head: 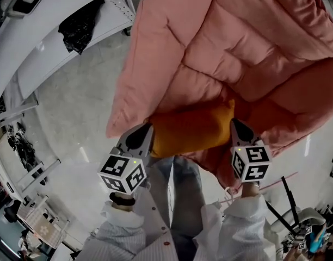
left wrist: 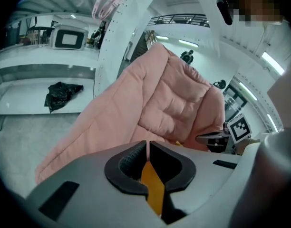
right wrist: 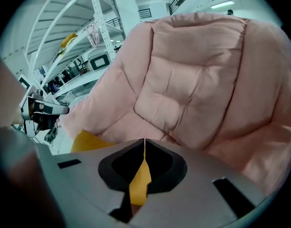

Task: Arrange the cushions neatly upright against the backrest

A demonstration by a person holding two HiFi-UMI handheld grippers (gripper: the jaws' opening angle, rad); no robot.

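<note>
An orange cushion (head: 191,128) hangs between my two grippers in front of a big pink padded lounge chair (head: 221,48). My left gripper (head: 146,130) is shut on the cushion's left edge; orange fabric (left wrist: 152,186) shows pinched between its jaws. My right gripper (head: 235,125) is shut on the right edge, with orange fabric (right wrist: 140,183) in its jaws. The pink chair's (left wrist: 169,99) quilted backrest (right wrist: 193,84) fills both gripper views. The cushion's lower part is hidden behind the grippers.
A white shelf frame (head: 57,31) with a black bag (head: 79,23) on it stands at the left. The pale floor (head: 79,113) lies between it and the chair. Tripod legs (head: 289,197) and clutter sit at the lower right.
</note>
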